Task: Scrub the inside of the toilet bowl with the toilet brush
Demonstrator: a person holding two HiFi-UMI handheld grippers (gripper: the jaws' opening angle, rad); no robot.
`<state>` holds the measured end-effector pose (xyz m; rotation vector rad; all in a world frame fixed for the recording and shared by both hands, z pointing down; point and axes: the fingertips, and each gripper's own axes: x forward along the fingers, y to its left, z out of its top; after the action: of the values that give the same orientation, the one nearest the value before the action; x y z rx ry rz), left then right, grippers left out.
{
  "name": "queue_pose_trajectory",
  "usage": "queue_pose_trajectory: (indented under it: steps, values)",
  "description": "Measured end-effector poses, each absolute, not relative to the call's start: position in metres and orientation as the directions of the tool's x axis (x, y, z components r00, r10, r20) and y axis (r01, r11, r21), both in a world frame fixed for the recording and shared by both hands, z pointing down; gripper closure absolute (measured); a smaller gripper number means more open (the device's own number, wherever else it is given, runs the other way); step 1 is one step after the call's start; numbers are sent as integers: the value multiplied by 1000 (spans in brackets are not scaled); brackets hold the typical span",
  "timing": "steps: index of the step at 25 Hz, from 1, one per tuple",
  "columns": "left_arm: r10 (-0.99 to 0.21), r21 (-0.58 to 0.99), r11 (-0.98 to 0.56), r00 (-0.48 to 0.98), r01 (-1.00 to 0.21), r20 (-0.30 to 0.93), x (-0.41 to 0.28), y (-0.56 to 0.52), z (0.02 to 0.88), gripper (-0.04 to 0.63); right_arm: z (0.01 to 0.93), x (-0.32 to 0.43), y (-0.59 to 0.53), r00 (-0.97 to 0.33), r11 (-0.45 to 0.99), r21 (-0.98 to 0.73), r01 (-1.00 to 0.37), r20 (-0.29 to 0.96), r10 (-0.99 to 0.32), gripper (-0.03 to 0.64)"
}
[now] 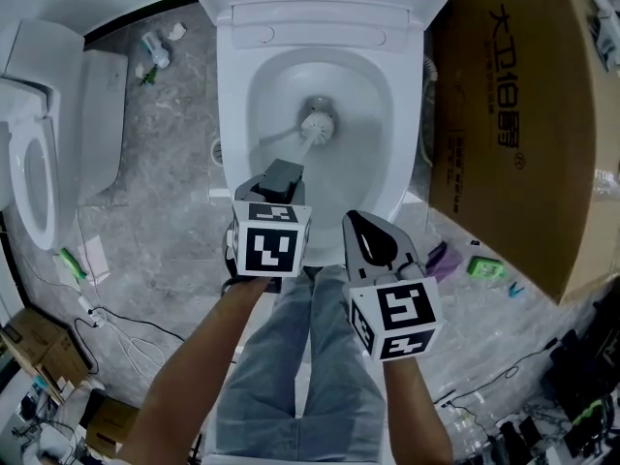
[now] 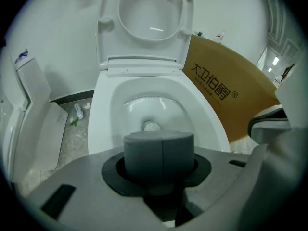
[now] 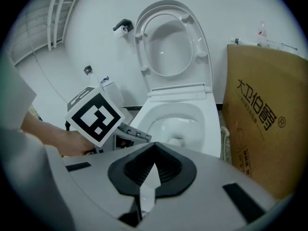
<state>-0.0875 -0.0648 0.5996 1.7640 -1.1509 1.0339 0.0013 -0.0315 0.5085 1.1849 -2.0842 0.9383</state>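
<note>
Scrubbing step judged to be in hand. The left gripper [image 1: 279, 175] has its jaws clamped on the grey cylindrical handle [image 2: 159, 154] of the white-bristled toilet brush [image 1: 317, 124]. The brush head sits low in the white ceramic toilet bowl [image 1: 238, 105], at or just beside the drain opening; contact with the porcelain cannot be confirmed. The right gripper [image 3: 153, 170] is idle outside the bowl, jaws pressed together on nothing. A large brown cardboard box [image 1: 528, 114] stands close against the bowl's right side. Next move, in my judgement: sweep the head around the bowl wall and up under the rim, with a firm hold on the handle.
</note>
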Motion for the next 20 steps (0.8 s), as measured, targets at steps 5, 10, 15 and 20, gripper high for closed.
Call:
queue_pose_trajectory:
  steps: [5,10,15,20]
  values:
    - [-299,155,-304,248,-940,922,-80,-71,613,443,507,4,-34,-451,368,-292,-883,745,-491,618]
    - [-288,146,-305,237,-941,928,-80,-71,621,443,502,3,-32,-450,371,-288,-883,744,-494,618]
    - [-282,146,-310,238,-939,929,-79,-66,619,443,502,5,-29,-448,367,-288,-885,743,-497,618]
    - [-275,154,-310,244,-938,930,-81,-52,612,443,499,0,-25,-455,373,-291,-881,738,-499,618]
